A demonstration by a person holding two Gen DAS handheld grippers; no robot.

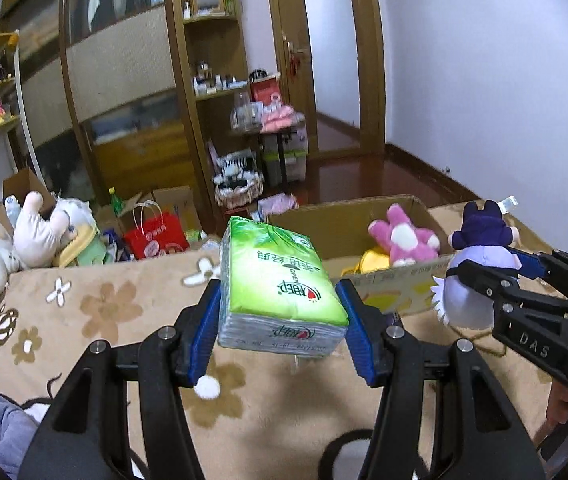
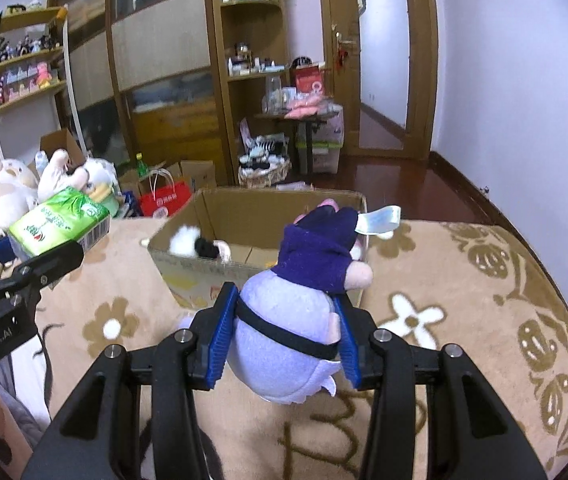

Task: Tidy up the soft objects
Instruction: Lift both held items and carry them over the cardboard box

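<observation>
Fingers of both your grippers are clamped on soft things, held up over the flowered blanket.

Your left gripper (image 1: 280, 320) has its blue fingers (image 1: 206, 330) pressed against the two sides of a green tissue pack (image 1: 276, 280), which sits clear of the blanket (image 1: 124, 312) below. Your right gripper (image 2: 284, 340) squeezes the pale body of a purple plush toy (image 2: 296, 320) between its fingers (image 2: 220, 344); the toy's dark hooded head points away from you, with a tag sticking out beside it. Just beyond both loads stands an open cardboard box (image 1: 348, 220) on the blanket, holding a pink plush (image 1: 402, 238) and something yellow. Off to your left, white stuffed animals (image 1: 12, 240) lie piled at the blanket's edge. Wooden shelves (image 1: 212, 56) and a door (image 1: 324, 52) stand farther back.
</observation>
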